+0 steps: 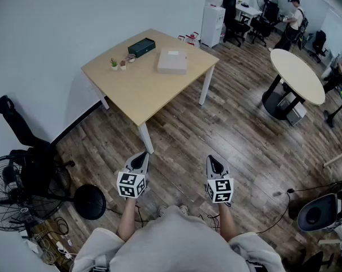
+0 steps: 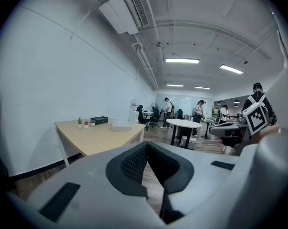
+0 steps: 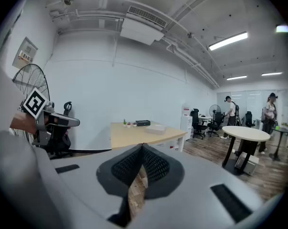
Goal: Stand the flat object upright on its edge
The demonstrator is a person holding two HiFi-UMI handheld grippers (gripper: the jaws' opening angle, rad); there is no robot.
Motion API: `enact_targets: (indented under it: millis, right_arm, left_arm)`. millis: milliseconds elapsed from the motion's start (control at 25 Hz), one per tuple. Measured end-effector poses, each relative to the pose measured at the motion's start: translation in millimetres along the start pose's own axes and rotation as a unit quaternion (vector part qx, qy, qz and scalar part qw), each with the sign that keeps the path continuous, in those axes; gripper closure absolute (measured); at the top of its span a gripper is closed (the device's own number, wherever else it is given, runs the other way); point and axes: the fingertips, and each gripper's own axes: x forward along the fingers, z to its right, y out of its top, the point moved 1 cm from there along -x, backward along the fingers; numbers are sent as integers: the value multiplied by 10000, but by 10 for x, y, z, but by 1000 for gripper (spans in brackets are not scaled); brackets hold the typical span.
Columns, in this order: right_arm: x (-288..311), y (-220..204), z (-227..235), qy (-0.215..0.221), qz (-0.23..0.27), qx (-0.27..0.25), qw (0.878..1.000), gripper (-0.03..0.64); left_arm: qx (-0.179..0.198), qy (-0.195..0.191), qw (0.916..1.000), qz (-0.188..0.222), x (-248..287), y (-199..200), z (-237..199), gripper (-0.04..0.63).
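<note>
Flat box (image 1: pixel 172 61) laid flat on the tabletop (image 1: pixel 142 89) — both grippers held well apart from it.
The jaws of the left gripper (image 1: pixel 141 156) and the right gripper (image 1: pixel 212 160) are shut with nothing between them, over the floor (image 1: pixel 244 152) — a dark box (image 1: pixel 141 47) is seen near the flat box.

Grey left gripper (image 1: pixel 141 156), right gripper (image 1: pixel 212 160), pale sleeves (image 1: pixel 97 247)
</note>
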Motion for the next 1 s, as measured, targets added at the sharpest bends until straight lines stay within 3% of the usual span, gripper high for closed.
enact_targets:
  millis: [640, 680, 720, 800, 840, 1000]
  right_arm:
    - [12, -2, 51, 155, 81, 280, 9995, 614]
    - [20, -2, 30, 257, 90, 304, 9992, 550]
    - [32, -1, 10, 346, 100, 315, 9989, 444]
    - [56, -6, -13, 438, 114, 290, 9986, 308]
    - [62, -11, -21, 458, 114, 259, 9985, 265]
    - [66, -47, -72, 486, 101, 179, 9986, 243]
  left_arm:
    - [118, -134, 9998, -75, 66, -10, 104, 566]
    - [100, -190, 9998, -58, 68, -7, 115, 502]
    - [65, -246, 9997, -44, 72, -6, 123, 434]
    - [-9, -339, 9994, -21, 80, -7, 136, 359]
    - [-35, -370, 9993, -24, 82, -16, 142, 354]
    - [-82, -420, 9991, -79, 60, -70, 148, 316]
